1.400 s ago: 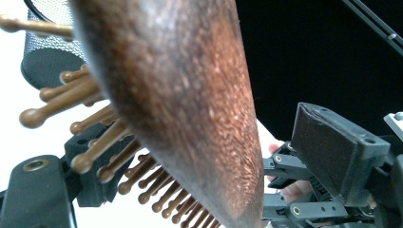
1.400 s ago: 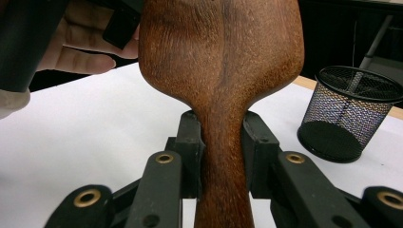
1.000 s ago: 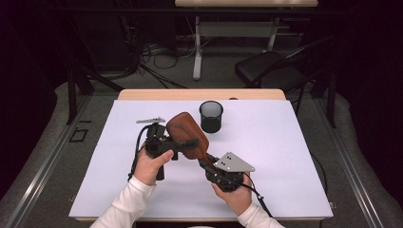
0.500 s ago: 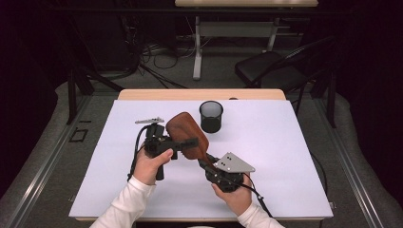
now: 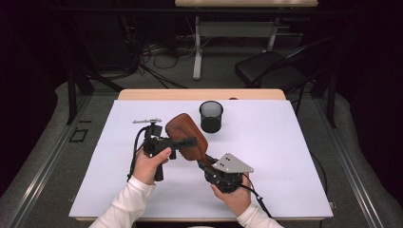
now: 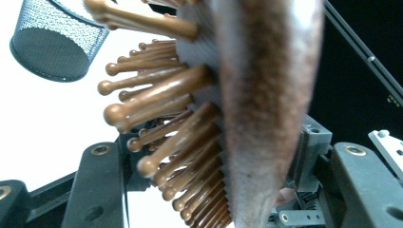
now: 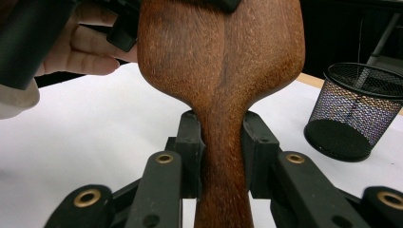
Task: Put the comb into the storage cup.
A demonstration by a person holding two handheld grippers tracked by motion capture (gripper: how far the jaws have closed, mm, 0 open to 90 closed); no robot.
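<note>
Both grippers had hold of the wooden hairbrush (image 5: 186, 137) near the middle of the frame, above the white table (image 5: 285, 161). Clamped tight on the handle, the right gripper (image 5: 205, 163) pinched the neck between its pads, as the right gripper view showed. From there the brush's long axis ran up and to the left, handle low right, paddle head toward the upper left, its smooth brown back facing up. Across that head reached the left gripper (image 5: 187, 141), its jaws having just been closing with the bristles (image 6: 161, 137) and the head's edge between them; I couldn't tell whether the pads pressed. Just up and right of the head stood a black mesh cup (image 5: 211, 116).
</note>
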